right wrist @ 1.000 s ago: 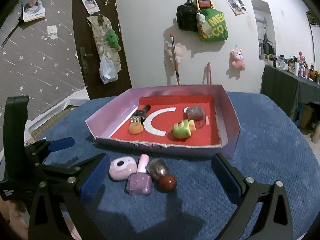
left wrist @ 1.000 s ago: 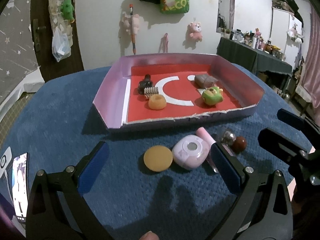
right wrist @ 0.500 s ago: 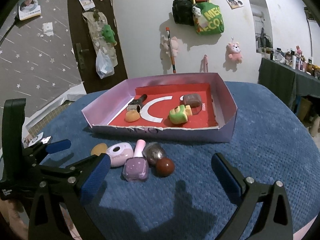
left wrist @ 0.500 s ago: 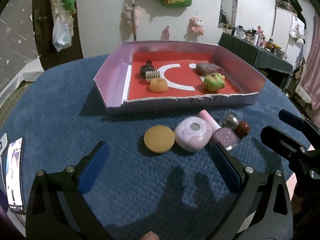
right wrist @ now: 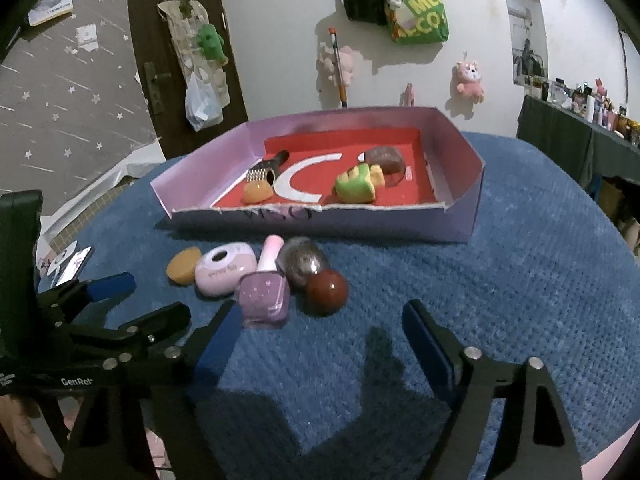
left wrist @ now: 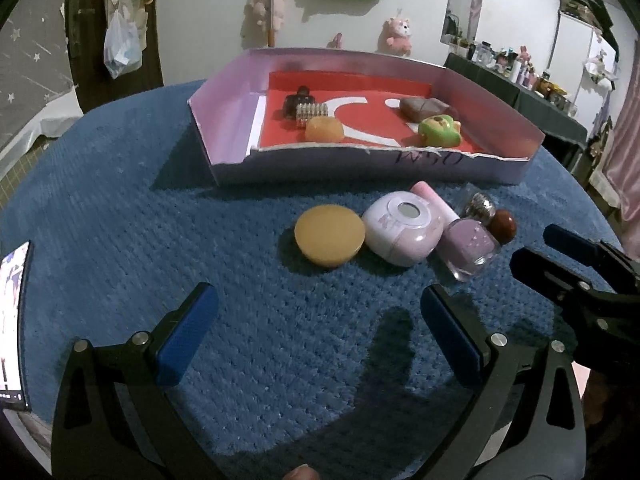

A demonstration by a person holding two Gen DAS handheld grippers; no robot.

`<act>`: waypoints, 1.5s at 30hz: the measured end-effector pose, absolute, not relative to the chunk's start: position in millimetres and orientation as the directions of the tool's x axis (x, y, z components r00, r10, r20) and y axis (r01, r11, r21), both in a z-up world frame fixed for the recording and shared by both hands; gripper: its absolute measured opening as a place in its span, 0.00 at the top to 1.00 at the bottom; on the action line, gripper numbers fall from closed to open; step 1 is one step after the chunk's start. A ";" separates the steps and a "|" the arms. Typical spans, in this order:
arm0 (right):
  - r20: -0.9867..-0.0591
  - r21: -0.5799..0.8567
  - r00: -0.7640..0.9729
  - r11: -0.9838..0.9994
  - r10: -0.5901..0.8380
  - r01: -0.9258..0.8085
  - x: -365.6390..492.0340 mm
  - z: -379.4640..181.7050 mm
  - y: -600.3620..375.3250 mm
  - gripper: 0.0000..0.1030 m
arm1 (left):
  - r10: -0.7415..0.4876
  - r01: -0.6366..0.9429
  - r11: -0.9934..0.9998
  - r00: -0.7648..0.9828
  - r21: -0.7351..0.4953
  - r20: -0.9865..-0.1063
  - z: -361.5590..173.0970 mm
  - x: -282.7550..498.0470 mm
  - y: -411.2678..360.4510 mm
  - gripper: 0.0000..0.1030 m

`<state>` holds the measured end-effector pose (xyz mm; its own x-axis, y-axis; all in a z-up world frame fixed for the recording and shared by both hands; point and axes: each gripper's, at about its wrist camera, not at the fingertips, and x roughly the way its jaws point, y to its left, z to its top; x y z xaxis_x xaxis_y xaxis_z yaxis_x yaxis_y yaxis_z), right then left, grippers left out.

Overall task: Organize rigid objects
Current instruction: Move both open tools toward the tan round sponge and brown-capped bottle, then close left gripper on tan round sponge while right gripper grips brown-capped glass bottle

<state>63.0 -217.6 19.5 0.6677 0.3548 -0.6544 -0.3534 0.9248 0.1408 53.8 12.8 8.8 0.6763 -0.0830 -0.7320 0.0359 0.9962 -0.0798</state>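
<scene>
Both grippers have sunk toward the cluster at frame centre; the right gripper [right wrist: 320, 344], empty, is closing near the nail polish bottle [right wrist: 265, 295], likely the next pick, while the left gripper [left wrist: 320, 336] stays spread wide.

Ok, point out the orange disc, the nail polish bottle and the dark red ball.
orange disc [left wrist: 329, 232], left wrist view, flat top.
nail polish bottle [right wrist: 265, 296], right wrist view, glass body.
dark red ball [right wrist: 327, 293], right wrist view, front face.

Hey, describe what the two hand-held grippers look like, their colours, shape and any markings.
Both look alike. The left hand-held gripper has a black frame with triangular cut-outs, silver screw heads, and two fingers faced with flat blue pads. The right hand-held gripper has the same black frame and blue pads. White lettering reading "GenRo", cut off, shows on the left one's body in the right wrist view. No cables or sleeves are visible.
</scene>
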 end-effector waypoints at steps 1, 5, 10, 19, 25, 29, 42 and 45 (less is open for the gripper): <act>-0.659 0.142 0.663 0.925 0.354 -0.354 63.5 17.5 -217.2 0.22 | -0.086 0.036 0.996 0.674 -0.083 -0.733 7.7 55.2 14.0 0.00; -0.672 0.141 0.652 0.925 0.351 -0.353 66.0 12.2 -216.4 0.25 | -0.062 0.017 0.997 0.674 -0.069 -0.736 5.1 58.3 17.6 0.00; -0.684 0.133 0.651 0.933 0.330 -0.333 71.9 7.6 -219.9 0.29 | -0.030 -0.006 0.999 0.677 -0.046 -0.735 4.1 61.8 19.3 0.00; -0.690 0.116 0.660 0.945 0.298 -0.305 89.5 10.3 -227.3 0.35 | -0.011 -0.035 0.998 0.659 -0.045 -0.752 5.7 77.4 22.1 0.00; -0.691 0.100 0.652 0.934 0.313 -0.343 103.7 16.6 -216.9 0.36 | 0.003 -0.052 0.998 0.647 -0.040 -0.762 5.6 86.8 24.7 0.00; -0.700 0.078 0.643 0.929 0.310 -0.363 111.9 17.5 -204.1 0.41 | -0.012 -0.045 0.998 0.640 -0.053 -0.768 7.1 92.3 24.5 0.01; -0.741 0.115 0.576 0.910 0.345 -0.398 123.7 11.7 -189.1 0.68 | -0.042 0.044 0.999 0.659 -0.018 -0.751 11.9 96.9 6.6 0.52; -0.742 0.138 0.568 0.909 0.357 -0.393 124.2 12.0 -191.1 0.68 | -0.057 0.073 0.997 0.663 -0.011 -0.746 13.2 94.9 0.2 0.65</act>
